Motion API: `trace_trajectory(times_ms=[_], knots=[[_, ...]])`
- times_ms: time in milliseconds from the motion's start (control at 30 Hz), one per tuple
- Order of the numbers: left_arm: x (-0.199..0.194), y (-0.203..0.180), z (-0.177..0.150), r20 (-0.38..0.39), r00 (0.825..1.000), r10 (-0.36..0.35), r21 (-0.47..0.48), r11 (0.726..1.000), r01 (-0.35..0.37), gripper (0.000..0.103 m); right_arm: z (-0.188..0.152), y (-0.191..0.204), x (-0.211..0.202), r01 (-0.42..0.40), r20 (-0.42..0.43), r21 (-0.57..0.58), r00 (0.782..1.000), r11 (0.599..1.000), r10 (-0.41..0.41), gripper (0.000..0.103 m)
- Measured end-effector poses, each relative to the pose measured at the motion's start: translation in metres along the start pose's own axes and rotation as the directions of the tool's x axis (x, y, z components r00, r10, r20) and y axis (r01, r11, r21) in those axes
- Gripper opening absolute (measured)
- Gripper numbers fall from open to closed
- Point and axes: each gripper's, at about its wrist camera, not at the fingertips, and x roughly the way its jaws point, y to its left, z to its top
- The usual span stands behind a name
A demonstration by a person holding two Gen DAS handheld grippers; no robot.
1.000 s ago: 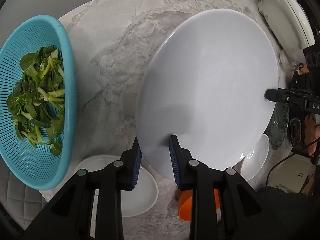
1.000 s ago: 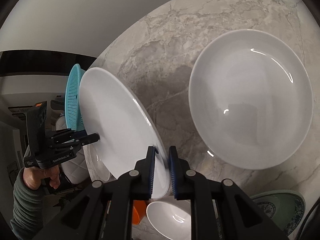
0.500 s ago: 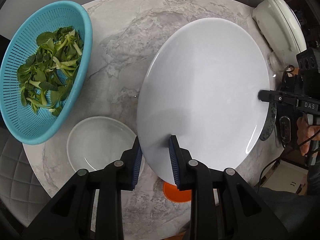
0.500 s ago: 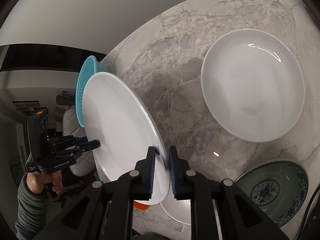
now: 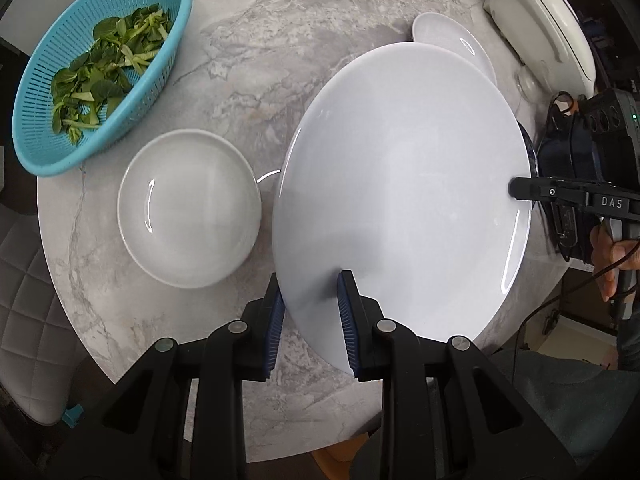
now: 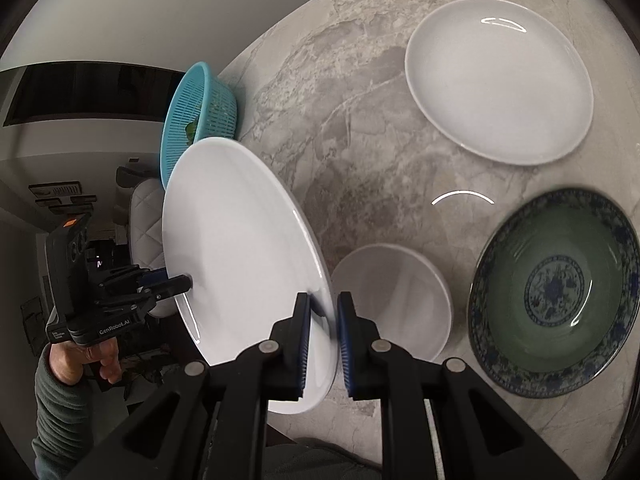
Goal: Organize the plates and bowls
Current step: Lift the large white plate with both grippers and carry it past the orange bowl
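Note:
A large white plate (image 5: pixel 400 200) hangs tilted above the marble table (image 5: pixel 280 60), held at opposite rims. My left gripper (image 5: pixel 310 292) is shut on its near rim, and my right gripper (image 5: pixel 516 190) pinches the far right rim. In the right wrist view the same plate (image 6: pixel 240 260) stands nearly edge-on, with my right gripper (image 6: pixel 323 312) shut on its rim and my left gripper (image 6: pixel 186 280) on the far side. On the table lie a white bowl (image 5: pixel 188 208), a smaller white plate (image 6: pixel 500 80) and a green bowl with a blue pattern (image 6: pixel 556 292).
A blue colander (image 5: pixel 100 68) with leafy greens sits at the table's far left edge. A white appliance (image 5: pixel 548 28) stands at the back right. A person's hand (image 6: pixel 84 364) and sleeve hold the left gripper. Grey padded chairs (image 5: pixel 24 280) flank the table.
Both grippers have carried the big plate up and back toward the table's near side. The white bowl, the smaller plate and the patterned bowl have come into fuller view.

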Motion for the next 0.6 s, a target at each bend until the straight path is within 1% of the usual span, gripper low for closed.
trace_trajectory(times_ms=[333, 533, 600], knots=[[0.004, -0.026, -0.102, -0.001, 0.999, -0.034, -0.026, 0.999, 0.033, 0.023, -0.073, 0.003, 0.005, 0.015, -0.023, -0.022, 1.0, 1.0, -0.015, 0.016], [0.02, -0.035, -0.16, -0.005, 0.999, -0.05, -0.058, 0.997, 0.05, 0.023, -0.122, -0.004, 0.023, 0.027, -0.068, -0.02, 0.997, 0.999, -0.028, 0.017], [0.032, -0.035, -0.174, -0.01, 0.998, -0.059, -0.072, 0.996, 0.058, 0.023, -0.136, -0.006, 0.031, 0.029, -0.085, -0.017, 0.996, 0.999, -0.03, 0.016]])
